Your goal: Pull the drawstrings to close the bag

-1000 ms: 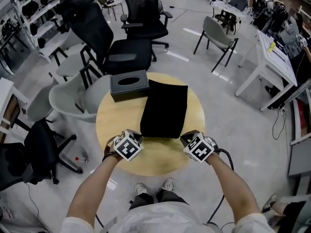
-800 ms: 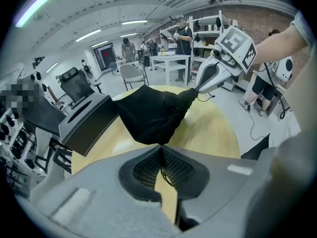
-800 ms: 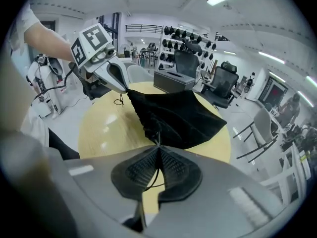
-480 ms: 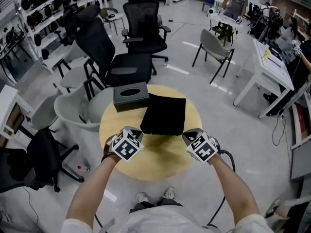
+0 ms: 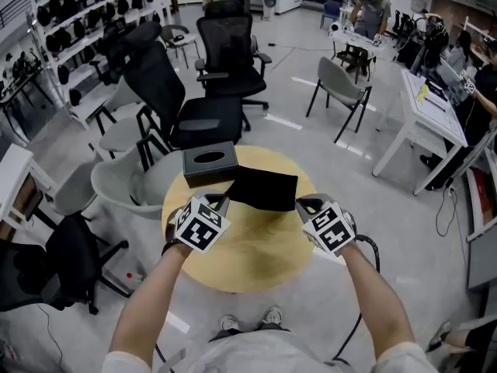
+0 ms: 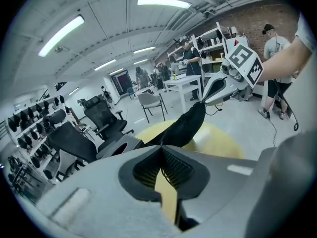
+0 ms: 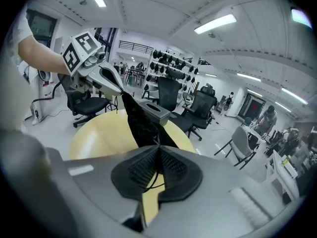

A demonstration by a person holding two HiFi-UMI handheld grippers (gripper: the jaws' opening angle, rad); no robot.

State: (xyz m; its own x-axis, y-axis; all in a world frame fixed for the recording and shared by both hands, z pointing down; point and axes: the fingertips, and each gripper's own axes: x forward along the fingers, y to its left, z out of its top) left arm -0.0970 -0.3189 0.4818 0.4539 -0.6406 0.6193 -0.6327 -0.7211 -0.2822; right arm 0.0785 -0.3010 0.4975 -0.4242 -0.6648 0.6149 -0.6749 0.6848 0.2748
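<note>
Both jaws pinched tight — left gripper [image 5: 223,203] and right gripper [image 5: 301,203] each clamp a drawstring [image 7: 151,181] of the black bag [image 5: 264,190].

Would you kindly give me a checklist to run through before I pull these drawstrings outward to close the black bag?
1. Left gripper jaws shut on the left drawstring: ok.
2. Right gripper jaws shut on the right drawstring: ok.
3. Black bag strung between both grippers: ok.
4. Bag mouth cinched: not ok, its near edge looks ungathered.
5. Tissue box clear of the bag: cannot tell, they meet in the head view.
6. Bare round table below the grippers: ok.
</note>
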